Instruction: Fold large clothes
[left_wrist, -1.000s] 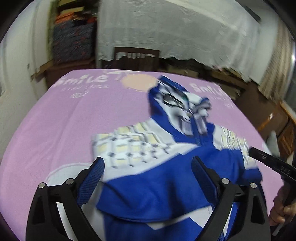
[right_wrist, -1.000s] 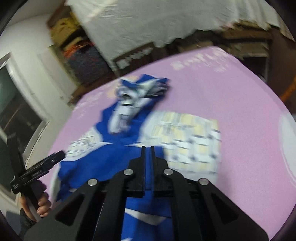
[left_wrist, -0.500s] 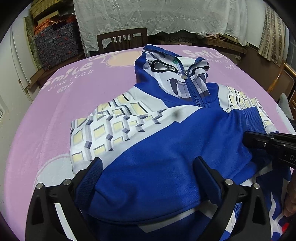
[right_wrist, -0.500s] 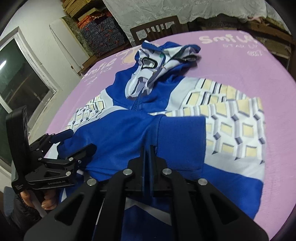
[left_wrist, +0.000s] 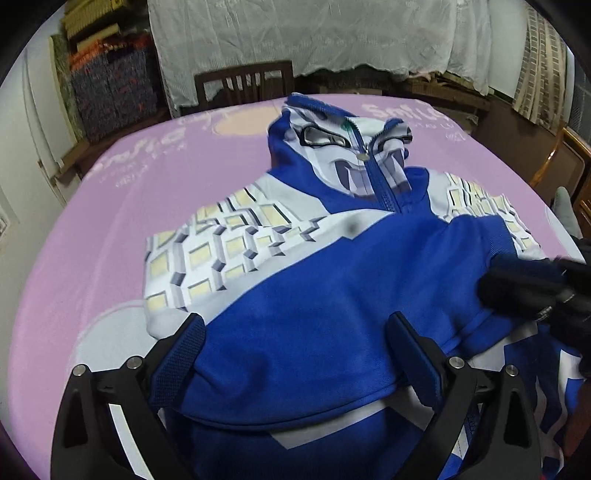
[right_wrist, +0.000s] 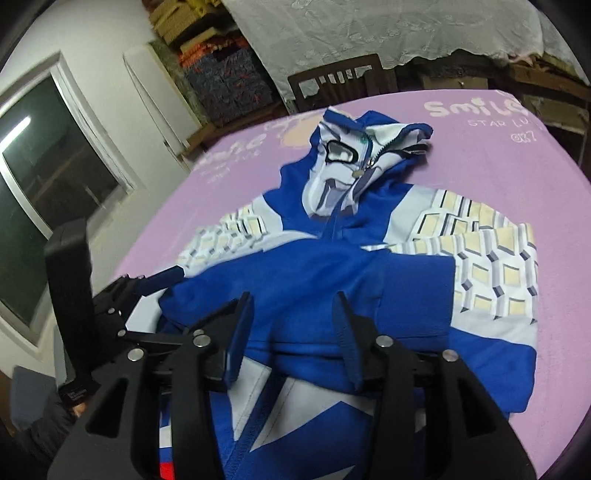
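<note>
A blue and white zip hoodie (left_wrist: 332, 280) with a printed mask hood lies front up on the pink cloth; both sleeves are folded across its chest. It also shows in the right wrist view (right_wrist: 332, 269). My left gripper (left_wrist: 295, 347) is open and empty just above the blue sleeve fold. My right gripper (right_wrist: 291, 332) is open and empty over the sleeve cuff. The right gripper also shows at the right edge of the left wrist view (left_wrist: 524, 288); the left gripper also shows at the left of the right wrist view (right_wrist: 110, 306).
The pink tablecloth (left_wrist: 110, 229) with "Smile" lettering covers a wide table. A dark wooden chair (left_wrist: 243, 85) stands at the far edge. Stacked boxes (left_wrist: 110, 85) and a white draped cloth (left_wrist: 332, 40) stand behind. A window (right_wrist: 48, 173) is on the left wall.
My right gripper was shut on the blue sleeve and has opened, letting it lie across the chest. My left gripper stayed open and moved closer over the hoodie.
</note>
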